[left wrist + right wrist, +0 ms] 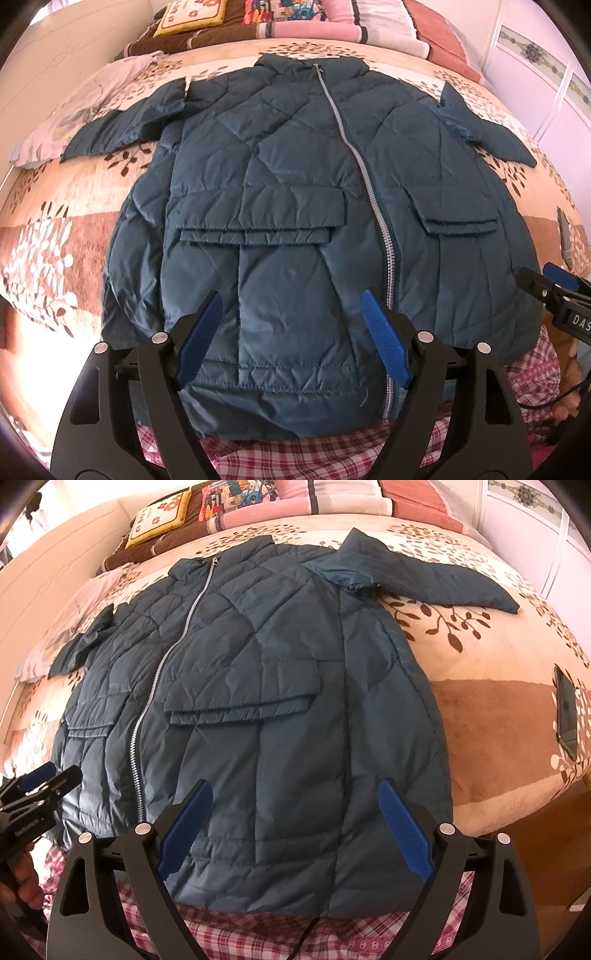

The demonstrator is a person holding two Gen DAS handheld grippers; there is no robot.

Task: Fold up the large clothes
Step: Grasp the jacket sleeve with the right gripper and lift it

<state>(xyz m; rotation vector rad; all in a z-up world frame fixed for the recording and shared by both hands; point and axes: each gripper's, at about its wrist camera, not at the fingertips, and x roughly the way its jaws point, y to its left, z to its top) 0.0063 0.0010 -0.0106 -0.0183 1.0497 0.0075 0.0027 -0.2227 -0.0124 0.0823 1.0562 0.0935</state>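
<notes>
A dark teal quilted jacket [288, 206] lies face up on the bed, zipped, collar far from me, both sleeves spread sideways. It also shows in the right wrist view [280, 709]. My left gripper [291, 299] is open and empty, hovering over the hem left of the zipper [384, 229]. My right gripper [295, 786] is open and empty, over the hem on the jacket's right half. The right gripper shows at the right edge of the left wrist view [554, 288]; the left gripper shows at the left edge of the right wrist view [44, 779].
The bed has a beige and brown leaf-print blanket [498, 716]. Pillows and cushions [303, 18] are stacked at the head. A pale garment [85, 99] lies by the left sleeve. A phone [567, 712] lies on the blanket at right. A pink plaid cloth [295, 938] lies under the hem.
</notes>
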